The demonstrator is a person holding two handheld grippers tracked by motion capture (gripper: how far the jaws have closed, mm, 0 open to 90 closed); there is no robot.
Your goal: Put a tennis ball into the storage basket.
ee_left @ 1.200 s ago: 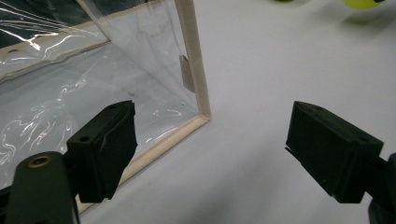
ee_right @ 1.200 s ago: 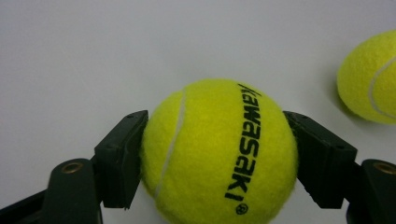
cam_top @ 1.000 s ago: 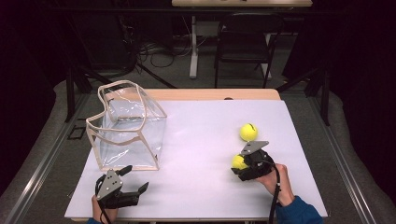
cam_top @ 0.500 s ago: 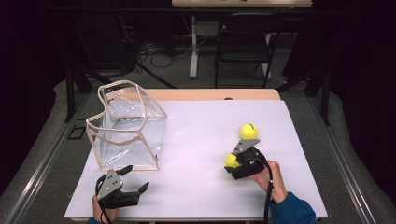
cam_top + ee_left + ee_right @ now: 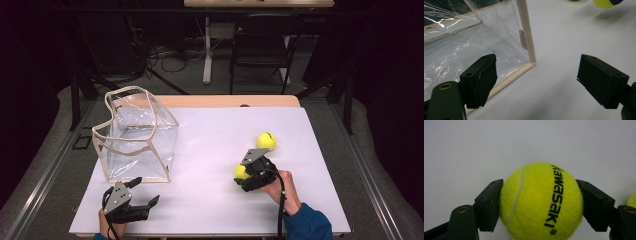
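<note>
Right gripper (image 5: 243,175) has its jaws clamped on both sides of a yellow tennis ball (image 5: 541,201), sitting right of the table's (image 5: 210,150) middle and well in from the near edge, with a second tennis ball (image 5: 266,140) lying free just beyond it toward the far right corner. Left gripper (image 5: 145,192) rests by the near left corner, jaws spread wide and holding nothing, the bottom corner of the clear bag (image 5: 135,135) just ahead of it. Between the bag's right edge and the gripped ball there's a broad stretch of bare white tabletop.
</note>
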